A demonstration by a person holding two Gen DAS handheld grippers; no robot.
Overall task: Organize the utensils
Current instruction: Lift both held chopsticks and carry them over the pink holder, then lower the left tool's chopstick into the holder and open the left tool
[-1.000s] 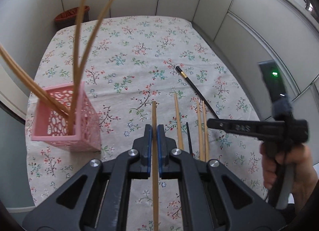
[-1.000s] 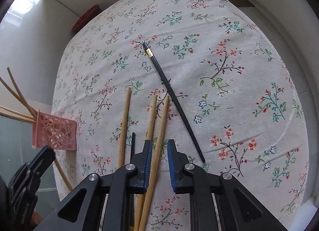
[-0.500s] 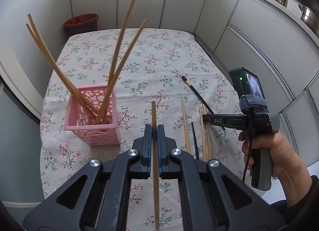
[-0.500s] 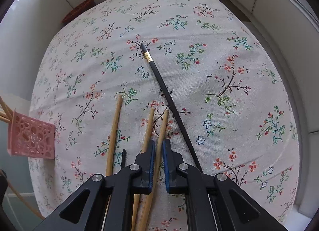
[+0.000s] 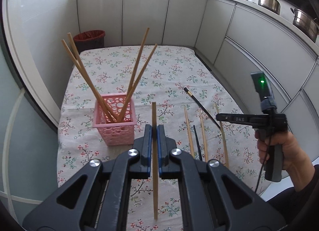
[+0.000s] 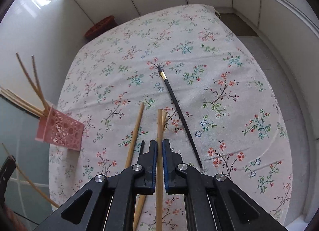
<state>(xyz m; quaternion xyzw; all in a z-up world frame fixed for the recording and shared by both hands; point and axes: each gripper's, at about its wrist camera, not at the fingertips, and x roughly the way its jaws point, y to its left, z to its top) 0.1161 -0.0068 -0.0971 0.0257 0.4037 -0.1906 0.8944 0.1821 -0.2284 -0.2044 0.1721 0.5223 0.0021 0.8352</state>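
Note:
My left gripper (image 5: 153, 131) is shut on a wooden chopstick (image 5: 154, 171) and holds it above the cloth, to the right of the pink holder (image 5: 114, 129). The holder has several wooden chopsticks (image 5: 137, 79) leaning in it. My right gripper (image 6: 159, 145) is shut on another wooden chopstick (image 6: 159, 129), lifted off the cloth; it also shows in the left wrist view (image 5: 219, 116). Two wooden chopsticks (image 5: 188, 129) and two black chopsticks (image 6: 179, 111) lie on the floral cloth. The pink holder shows at the left of the right wrist view (image 6: 61, 131).
The floral tablecloth (image 5: 119, 67) covers a table between white cabinets (image 5: 249, 55). A red bin (image 5: 89, 38) stands beyond the far edge. Pots (image 5: 269, 2) sit on the counter at the right.
My right gripper closed on a wooden chopstick and lifted it off the cloth. My left gripper drew back and rose with its chopstick, away from the pink holder.

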